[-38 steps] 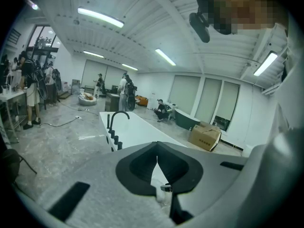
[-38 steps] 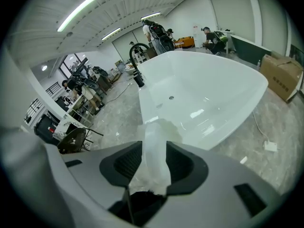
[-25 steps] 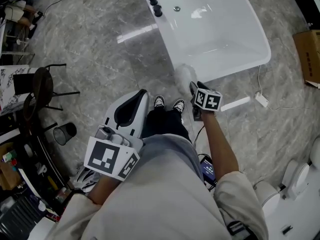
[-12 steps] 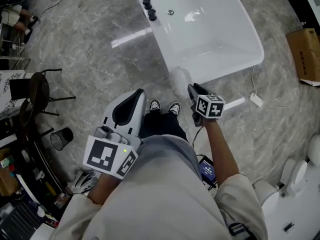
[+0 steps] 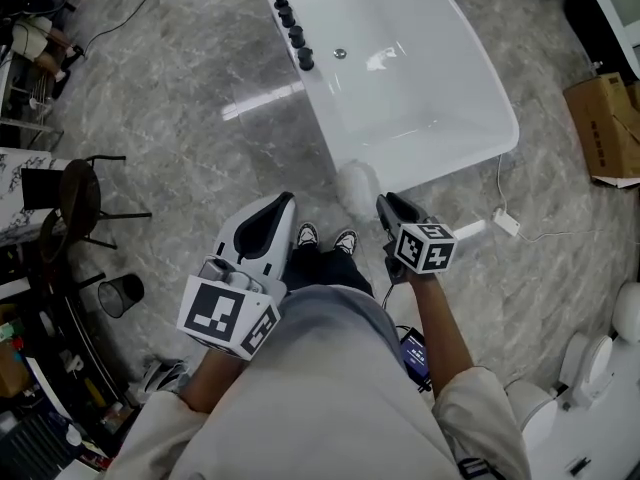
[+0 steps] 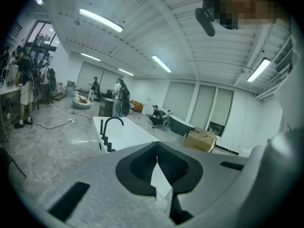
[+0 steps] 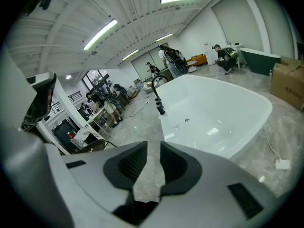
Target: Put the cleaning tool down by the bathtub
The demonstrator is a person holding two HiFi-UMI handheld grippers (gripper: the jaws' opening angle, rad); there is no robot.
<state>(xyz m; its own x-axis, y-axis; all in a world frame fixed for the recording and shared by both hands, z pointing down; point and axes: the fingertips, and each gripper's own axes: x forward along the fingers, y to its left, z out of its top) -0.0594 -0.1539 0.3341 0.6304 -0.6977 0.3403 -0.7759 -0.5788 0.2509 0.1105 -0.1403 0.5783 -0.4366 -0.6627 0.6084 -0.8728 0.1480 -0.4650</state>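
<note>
The grey marble floor (image 5: 200,158) carries a white bathtub (image 5: 505,118). A fluffy white cleaning tool (image 5: 357,188) lies at the bathtub's near end, a cardboard box (image 5: 605,128) lies right of the bathtub, and a wire bin (image 5: 122,294) stands well left of it.

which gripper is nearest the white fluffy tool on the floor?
The right gripper, beside the tool at the tub's end; its jaws have just been closing on nothing. The left gripper is beyond the shoes.

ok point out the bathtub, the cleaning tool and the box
bathtub (image 5: 420,68), head view, bare basin floor
cleaning tool (image 5: 356,184), head view, fluffy white middle
box (image 5: 608,128), head view, top face
</note>
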